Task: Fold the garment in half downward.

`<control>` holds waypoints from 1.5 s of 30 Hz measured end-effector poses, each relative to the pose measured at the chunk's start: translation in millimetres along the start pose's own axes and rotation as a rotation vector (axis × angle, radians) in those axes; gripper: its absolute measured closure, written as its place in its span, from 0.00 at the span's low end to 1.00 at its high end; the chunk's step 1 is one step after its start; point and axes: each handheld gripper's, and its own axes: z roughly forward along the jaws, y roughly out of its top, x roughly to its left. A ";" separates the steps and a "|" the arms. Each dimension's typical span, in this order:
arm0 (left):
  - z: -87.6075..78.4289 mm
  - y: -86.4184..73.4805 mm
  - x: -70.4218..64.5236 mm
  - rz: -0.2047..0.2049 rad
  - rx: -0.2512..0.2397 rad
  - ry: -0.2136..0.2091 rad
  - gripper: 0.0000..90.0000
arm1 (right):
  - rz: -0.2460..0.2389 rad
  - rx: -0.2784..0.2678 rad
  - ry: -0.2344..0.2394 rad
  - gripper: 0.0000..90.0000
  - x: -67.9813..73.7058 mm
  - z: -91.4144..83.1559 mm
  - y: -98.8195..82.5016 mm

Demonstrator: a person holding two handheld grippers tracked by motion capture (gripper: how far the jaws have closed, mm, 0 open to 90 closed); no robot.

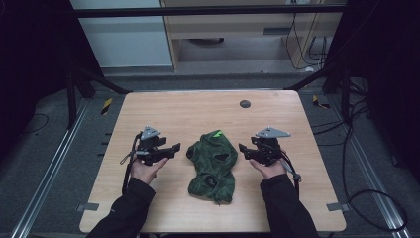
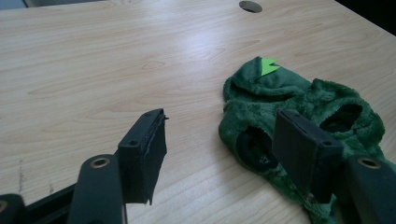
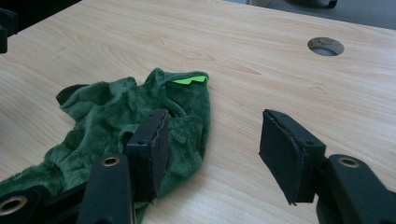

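A light wooden bench (image 1: 163, 106) is carrying a single crumpled garment, a dark green plush piece (image 1: 212, 166) lying at its middle between the two grippers, with a bright green patch (image 1: 216, 133) at its far end and dark openings (image 2: 255, 148) gaping in the pile. It is looking soft, limp and light, likely to sag and bunch when lifted, so a raised fold or the rim of an opening is probably offering the surest hold. The left gripper (image 1: 171, 148) is hovering just beside the garment's left edge, jaws standing wide and empty, held palm-up and pointing inward. The right gripper (image 1: 246, 148) is mirroring it at the right edge, jaws likewise spread wide, gripping nothing.
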 end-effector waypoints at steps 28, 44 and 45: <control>57.7 3.2 -1.2 0.010 0.062 0.012 0.47 | 0.009 0.059 0.008 0.56 -1.5 44.2 3.5; 80.9 8.1 -9.3 0.030 0.106 -0.007 0.48 | 0.012 0.107 0.009 0.59 -2.7 62.0 -3.0; 82.6 7.9 -9.7 0.028 0.109 -0.009 0.48 | 0.013 0.110 0.013 0.60 -2.7 63.1 -3.5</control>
